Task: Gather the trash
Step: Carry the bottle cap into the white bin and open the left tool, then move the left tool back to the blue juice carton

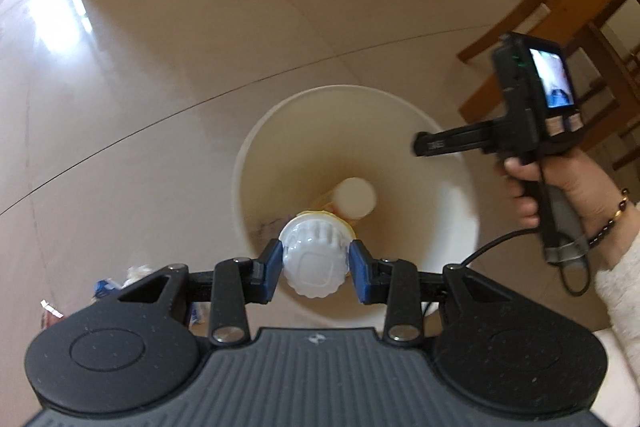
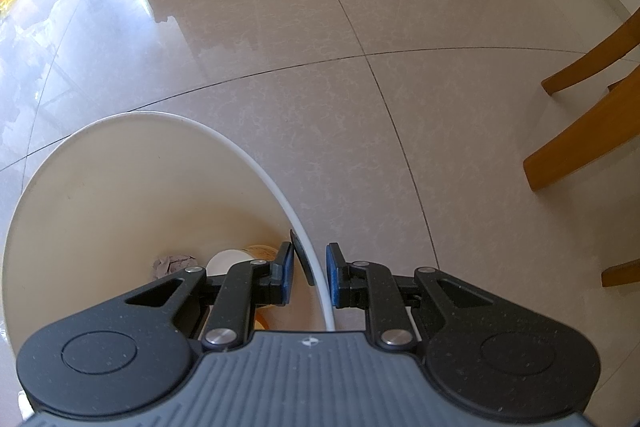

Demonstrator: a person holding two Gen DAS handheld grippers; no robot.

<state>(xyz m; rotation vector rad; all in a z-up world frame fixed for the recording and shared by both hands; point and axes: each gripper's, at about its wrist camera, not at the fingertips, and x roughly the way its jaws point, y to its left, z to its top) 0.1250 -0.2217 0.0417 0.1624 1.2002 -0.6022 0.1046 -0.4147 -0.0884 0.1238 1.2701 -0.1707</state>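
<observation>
White, bumpy plastic bottle (image 1: 314, 263) sits squeezed in the left gripper (image 1: 314, 265) above a round white bin (image 1: 256, 143); the right gripper (image 2: 310, 275) pinches its thin rim.

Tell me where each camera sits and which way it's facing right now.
Left wrist: above the bin, looking down; left gripper grips a bottle; right hand shows.
Right wrist: at the bin's rim, facing down; right gripper straddles it.
Shared: bin, cup inside, floor, chair.
</observation>
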